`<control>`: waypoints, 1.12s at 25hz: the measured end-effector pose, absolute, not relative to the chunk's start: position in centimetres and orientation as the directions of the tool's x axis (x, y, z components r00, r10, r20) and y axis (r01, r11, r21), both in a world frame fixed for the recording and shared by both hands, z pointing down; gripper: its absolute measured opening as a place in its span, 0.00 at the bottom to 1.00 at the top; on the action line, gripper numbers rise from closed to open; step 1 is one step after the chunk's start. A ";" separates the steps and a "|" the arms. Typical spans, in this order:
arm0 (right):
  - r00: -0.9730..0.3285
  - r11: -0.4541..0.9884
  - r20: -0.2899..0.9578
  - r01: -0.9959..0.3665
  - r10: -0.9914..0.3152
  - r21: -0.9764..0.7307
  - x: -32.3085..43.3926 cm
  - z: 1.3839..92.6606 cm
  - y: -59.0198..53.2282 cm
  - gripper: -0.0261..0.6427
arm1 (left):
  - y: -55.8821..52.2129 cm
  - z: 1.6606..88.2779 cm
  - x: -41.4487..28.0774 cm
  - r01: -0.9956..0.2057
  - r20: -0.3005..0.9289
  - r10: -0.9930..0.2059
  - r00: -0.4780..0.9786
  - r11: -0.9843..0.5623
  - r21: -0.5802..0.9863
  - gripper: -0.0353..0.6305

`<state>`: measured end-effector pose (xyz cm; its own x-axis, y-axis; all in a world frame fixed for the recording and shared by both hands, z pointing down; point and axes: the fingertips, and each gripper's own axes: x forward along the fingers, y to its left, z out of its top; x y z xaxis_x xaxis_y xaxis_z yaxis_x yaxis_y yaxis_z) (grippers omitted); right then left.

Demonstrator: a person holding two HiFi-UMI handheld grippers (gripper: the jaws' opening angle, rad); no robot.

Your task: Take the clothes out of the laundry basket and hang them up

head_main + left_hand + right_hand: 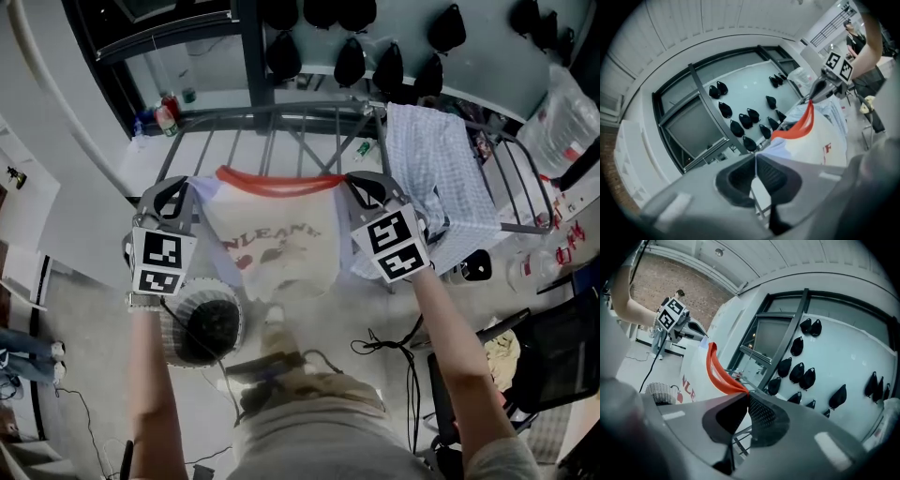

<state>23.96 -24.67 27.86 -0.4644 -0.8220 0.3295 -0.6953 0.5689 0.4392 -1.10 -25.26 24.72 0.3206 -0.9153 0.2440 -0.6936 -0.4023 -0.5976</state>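
Shoulders of the cream, red-collared cotton T-shirt (pixel 277 239) were pinched by the clenched left gripper (pixel 187 187) and right gripper (pixel 356 186), its width spanning level between them; the grey metal drying rack (pixel 309 110) lay just beyond, equally near both.

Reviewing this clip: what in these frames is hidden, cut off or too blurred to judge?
- Head view: the laundry basket's inside is too dark to show any remaining clothes.
- Head view: the T-shirt's print is blurred and creased, not fully readable.
- Head view: the drying rack's near side sits behind the T-shirt and checked shirt.
- Gripper views: left gripper and right gripper pinch the T-shirt, but their own bodies hide how much cloth.
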 end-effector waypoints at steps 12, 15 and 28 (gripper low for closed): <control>-0.356 0.498 0.370 -0.754 -0.858 0.428 24.0 27.9 -36.6 0.05 | -39.2 26.3 -1.5 -0.666 0.305 -0.879 0.368 -0.478 -0.573 0.05; -0.329 0.491 0.400 -0.760 -0.856 0.426 24.0 28.6 -39.9 0.05 | -42.7 27.0 -1.6 -0.658 0.327 -0.866 0.377 -0.499 -0.564 0.05; -0.246 0.456 0.475 -0.796 -0.845 0.398 23.5 31.7 -52.9 0.05 | -56.3 30.6 -1.8 -0.622 0.415 -0.808 0.418 -0.587 -0.518 0.05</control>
<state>23.53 -52.90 31.72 -0.2463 -0.8447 0.4751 -0.7958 0.4561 0.3984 -1.84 -56.35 30.61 0.4178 -0.8083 0.4147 -0.6220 -0.5872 -0.5179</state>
